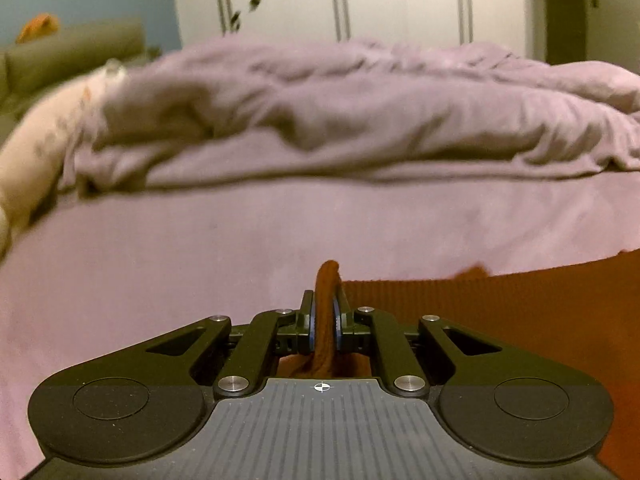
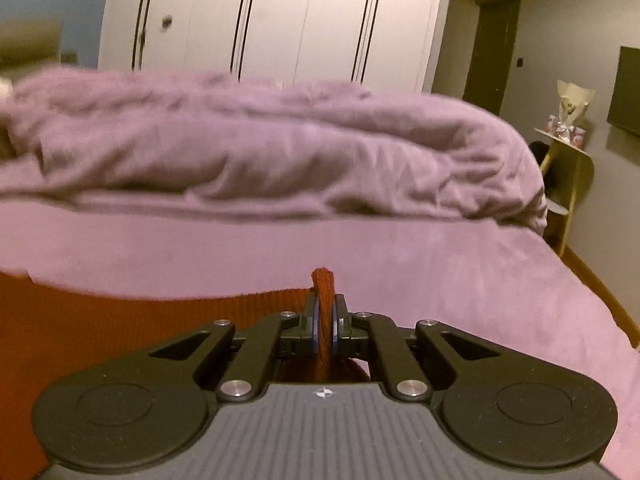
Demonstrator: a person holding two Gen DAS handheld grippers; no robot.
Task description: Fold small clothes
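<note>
Both tongs are pinched tight on the same piece of clothing. Left tongs point(image 1: 326, 312) hold a bunched edge of the rust-red knit cloth point(image 1: 500, 320), and a little hump of it pokes up between the blue pads point(image 1: 339, 316). Right tongs point(image 2: 325, 318) hold another bunch of that cloth point(image 2: 120, 320) the same way. The cloth stretches between the two tongs, low over the pink bed sheet point(image 1: 160, 280), near the front edge of the bed. Behind it sits a big rumpled purple blanket point(image 2: 260, 152), well apart from the cloth, and white wardrobe doors point(image 2: 280, 12) stand at the back. I think the fold is only starting, with one edge lifted and ready to go over. Some things could go wrong from here. Only a small bit of cloth is in each pinch, so a hard tug could pull it out and the edge would drop. If one hand goes faster than the other, the fold would come out crooked. If the hands come too close together, the middle would sag and wrinkle. How the rest of the cloth lies under the tongs is hidden, so it may be bunched there.
</note>
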